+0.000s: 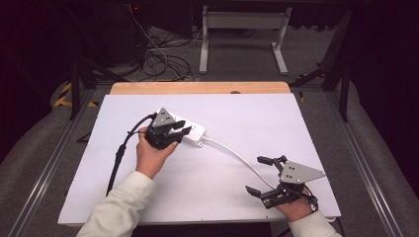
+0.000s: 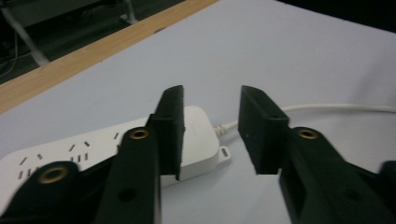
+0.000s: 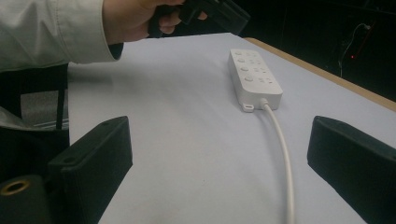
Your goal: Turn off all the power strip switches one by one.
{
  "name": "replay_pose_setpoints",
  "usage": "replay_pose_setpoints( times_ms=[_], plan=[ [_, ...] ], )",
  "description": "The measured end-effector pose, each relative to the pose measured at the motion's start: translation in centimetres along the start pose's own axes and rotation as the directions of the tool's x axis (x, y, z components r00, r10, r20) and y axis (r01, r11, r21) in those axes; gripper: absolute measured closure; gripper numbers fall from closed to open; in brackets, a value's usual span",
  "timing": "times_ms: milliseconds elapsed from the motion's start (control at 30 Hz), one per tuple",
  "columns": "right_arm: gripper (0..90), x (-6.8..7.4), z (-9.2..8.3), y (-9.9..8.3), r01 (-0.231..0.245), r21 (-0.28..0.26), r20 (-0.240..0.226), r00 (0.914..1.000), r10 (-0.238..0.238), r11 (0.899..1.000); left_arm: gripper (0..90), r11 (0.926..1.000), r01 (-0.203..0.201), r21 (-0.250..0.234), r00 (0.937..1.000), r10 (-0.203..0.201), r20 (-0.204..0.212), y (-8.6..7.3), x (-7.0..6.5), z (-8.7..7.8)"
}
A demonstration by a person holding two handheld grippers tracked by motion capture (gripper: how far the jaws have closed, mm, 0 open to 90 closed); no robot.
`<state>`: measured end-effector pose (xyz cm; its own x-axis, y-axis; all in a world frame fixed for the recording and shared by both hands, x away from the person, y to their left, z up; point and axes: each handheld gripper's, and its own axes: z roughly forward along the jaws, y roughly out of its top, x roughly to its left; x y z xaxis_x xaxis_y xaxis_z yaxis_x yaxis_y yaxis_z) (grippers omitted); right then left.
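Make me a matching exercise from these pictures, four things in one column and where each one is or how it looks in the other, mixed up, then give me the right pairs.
Things:
1. power strip
2. white cord
3. left gripper
4. right gripper

Descriptions:
A. jaws open, at the table's near right corner
B. curves across the white tabletop toward the near right
C. white, lying flat on the table
D. jaws apart, above the strip's cord end

Pairs: 1-C, 2-B, 3-D, 4-A
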<state>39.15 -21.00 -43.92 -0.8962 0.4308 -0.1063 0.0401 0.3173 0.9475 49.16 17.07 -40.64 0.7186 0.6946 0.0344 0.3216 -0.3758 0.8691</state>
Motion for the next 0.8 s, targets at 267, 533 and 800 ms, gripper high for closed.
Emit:
replay_pose_setpoints(
  times_ms=[267, 533, 800],
  plan=[
    [7.1, -0.1, -0.2, 0.0, -0.006, -0.005, 0.013, 0.9999, 0.006, 1.000, 40.3, 0.9965, -0.025, -0.080, 0.9988, 0.028, 0.040, -1.4, -1.4, -4.1],
    [7.0, -0.2, -0.2, 0.0, -0.006, -0.004, 0.019, 0.9998, 0.006, 1.000, 27.9, 0.9965, -0.029, -0.078, 0.9931, 0.037, 0.111, -3.1, -1.7, -7.0],
    [7.0, -0.3, -0.3, -0.1, -0.008, -0.005, 0.023, 0.9997, 0.008, 1.000, 23.4, 0.9933, -0.064, -0.096, 0.9954, 0.070, 0.066, -5.9, -2.4, -9.4]
  ],
)
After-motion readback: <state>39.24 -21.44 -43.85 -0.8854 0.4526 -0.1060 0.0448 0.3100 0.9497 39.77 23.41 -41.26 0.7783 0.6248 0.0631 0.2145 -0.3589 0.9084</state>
